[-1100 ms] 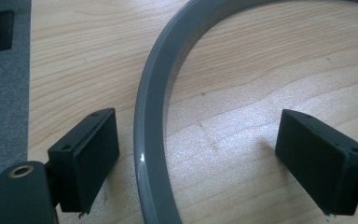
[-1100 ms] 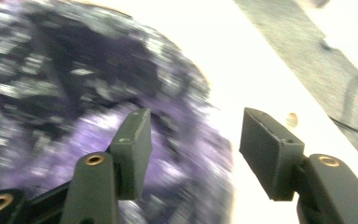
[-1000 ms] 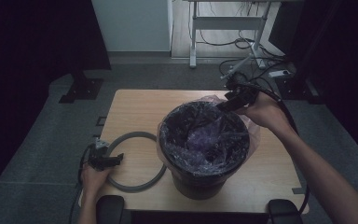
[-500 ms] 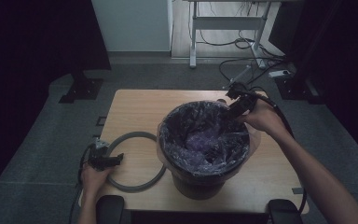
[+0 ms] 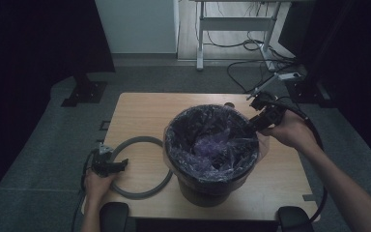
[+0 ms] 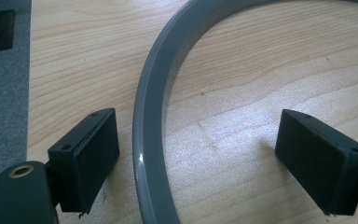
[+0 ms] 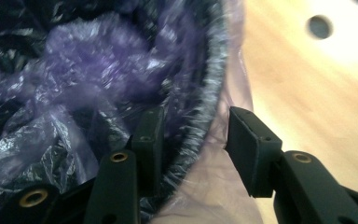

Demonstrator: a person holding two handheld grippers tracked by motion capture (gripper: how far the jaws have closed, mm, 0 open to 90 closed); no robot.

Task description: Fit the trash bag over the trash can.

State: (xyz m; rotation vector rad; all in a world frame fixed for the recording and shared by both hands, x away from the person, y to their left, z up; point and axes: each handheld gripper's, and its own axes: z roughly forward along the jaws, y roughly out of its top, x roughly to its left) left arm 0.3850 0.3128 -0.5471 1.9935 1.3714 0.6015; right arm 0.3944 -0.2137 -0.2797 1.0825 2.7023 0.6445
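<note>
Purple bag (image 7: 98, 65) rim between right gripper (image 7: 193, 140) fingers.

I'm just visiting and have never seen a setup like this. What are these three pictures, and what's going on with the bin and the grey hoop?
A person works at a wooden table with a handheld two-jaw tool in each hand. One camera looks down from above; one rides on each tool. The left tool stands open astride the grey ring, which lies flat on the table, not gripped. The right tool straddles the rim of the black bin, one jaw inside, one outside; its jaws have just been closing over the purple bag lining it.
</note>
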